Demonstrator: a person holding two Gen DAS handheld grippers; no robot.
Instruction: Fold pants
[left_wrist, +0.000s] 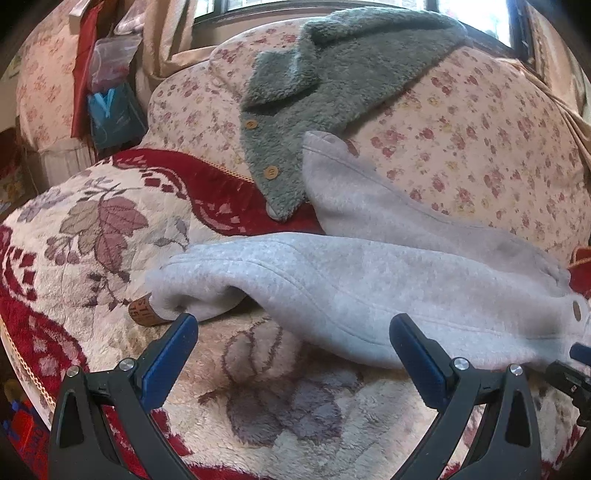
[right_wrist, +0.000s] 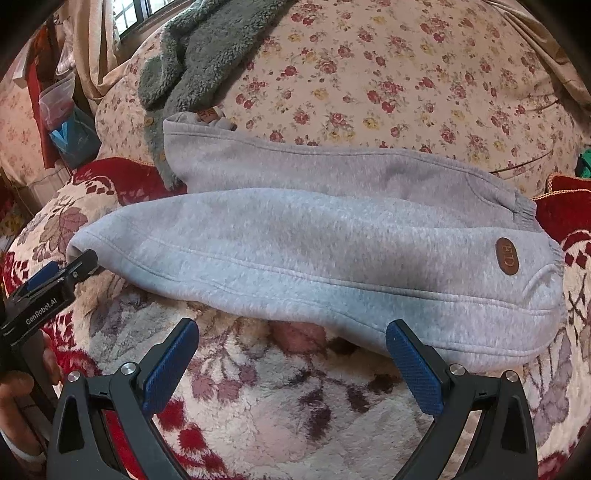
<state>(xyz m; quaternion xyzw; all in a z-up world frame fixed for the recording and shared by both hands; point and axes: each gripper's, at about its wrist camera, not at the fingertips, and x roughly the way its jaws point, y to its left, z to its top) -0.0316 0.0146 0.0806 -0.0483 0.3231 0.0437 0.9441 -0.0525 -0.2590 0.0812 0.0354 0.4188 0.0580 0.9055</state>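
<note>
On the fleecy red-and-cream blanket (right_wrist: 280, 398) with its leaf pattern lie the grey pants (right_wrist: 332, 251), spread sideways with the two legs side by side, the nearer leg overlapping the farther one. The waistband sits toward the right side of the blanket, with a brown oval patch (right_wrist: 506, 257) just beside it; the cuffs point left, and a small brown tag (left_wrist: 142, 309) shows at the nearer cuff. The farther leg reaches up onto the floral quilt (right_wrist: 424, 74) that rises behind the blanket.

The left gripper (left_wrist: 293, 328) hovers just in front of the nearer cuff, its blue-padded jaws spread wide apart and holding nothing; in the right wrist view its tip (right_wrist: 79, 267) sits right at that cuff's edge, though contact cannot be made out. The right gripper (right_wrist: 291, 332) faces the lower hem of the nearer leg near the waist end, its jaws likewise wide apart and empty, the right pad close to the fabric's edge. A hand (right_wrist: 18, 387) grips the left gripper's handle at the left edge of the right wrist view.

A green fleece jacket (left_wrist: 332, 74) with wooden buttons drapes over the quilt, its lower corner touching the farther leg's cuff. Beyond it are a window (left_wrist: 317, 5), a beige curtain (left_wrist: 166, 40), and hanging bags (left_wrist: 110, 96).
</note>
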